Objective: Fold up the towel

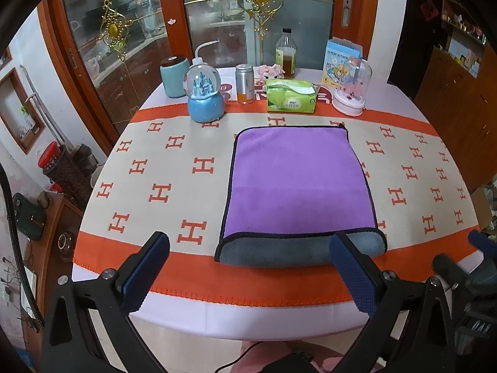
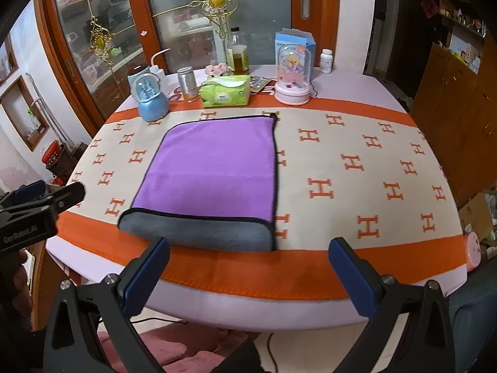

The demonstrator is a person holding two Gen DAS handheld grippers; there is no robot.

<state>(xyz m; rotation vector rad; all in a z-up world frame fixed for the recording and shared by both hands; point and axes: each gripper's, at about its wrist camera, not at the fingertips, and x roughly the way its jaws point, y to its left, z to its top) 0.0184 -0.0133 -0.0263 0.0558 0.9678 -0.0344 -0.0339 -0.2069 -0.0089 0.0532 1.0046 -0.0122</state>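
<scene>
The towel [image 1: 298, 183] lies folded flat on the table: purple on top with a dark hem, and a grey band along its near edge. It also shows in the right wrist view [image 2: 211, 171]. My left gripper [image 1: 251, 245] is open and empty, held above the table's near edge just in front of the grey band. My right gripper [image 2: 248, 251] is open and empty, near the towel's front right corner. The left gripper's body shows at the left edge of the right wrist view [image 2: 40, 208].
The table carries a cream and orange cloth [image 1: 161, 186] with H marks. Along the back stand a snow globe [image 1: 205, 96], a metal can [image 1: 244, 83], a green tissue pack [image 1: 292, 96], a bottle [image 1: 285, 54], a dome ornament [image 1: 351, 90] and a teal jar [image 1: 174, 76].
</scene>
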